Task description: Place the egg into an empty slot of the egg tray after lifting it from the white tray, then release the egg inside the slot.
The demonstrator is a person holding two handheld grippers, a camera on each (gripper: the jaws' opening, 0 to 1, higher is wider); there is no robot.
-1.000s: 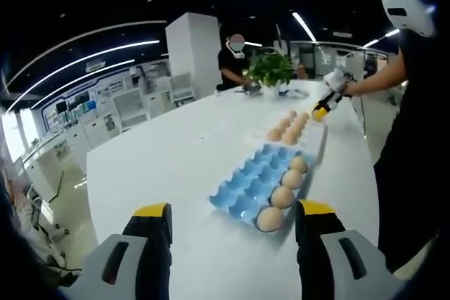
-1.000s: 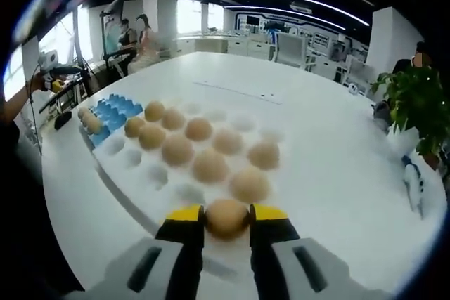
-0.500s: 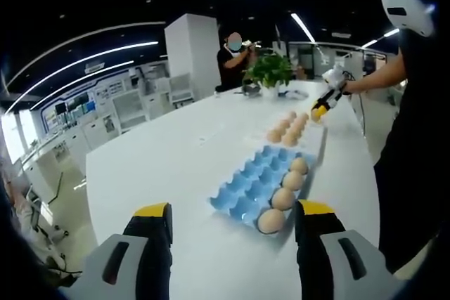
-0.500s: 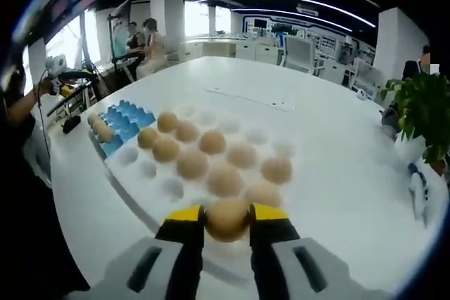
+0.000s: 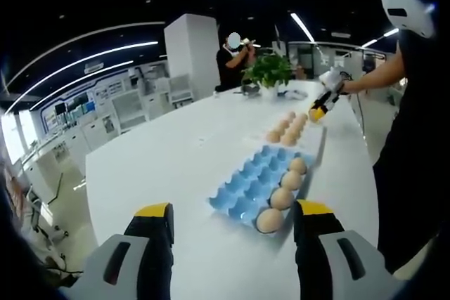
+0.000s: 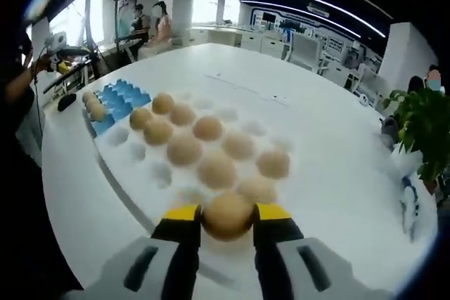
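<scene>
A: White table (image 5: 169, 166), and on it?
B: White tray (image 6: 126, 180) of eggs, blue egg tray (image 5: 256, 180) just beside it.
A: Grippers?
B: Right gripper (image 6: 226, 217) clamps the egg (image 6: 226, 214) above the white tray; left gripper (image 5: 232, 219) gapes near the egg tray

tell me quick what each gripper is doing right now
Left gripper: open, holding nothing, above the table in front of the blue egg tray.
Right gripper: closed on an egg, above the white tray.
</scene>
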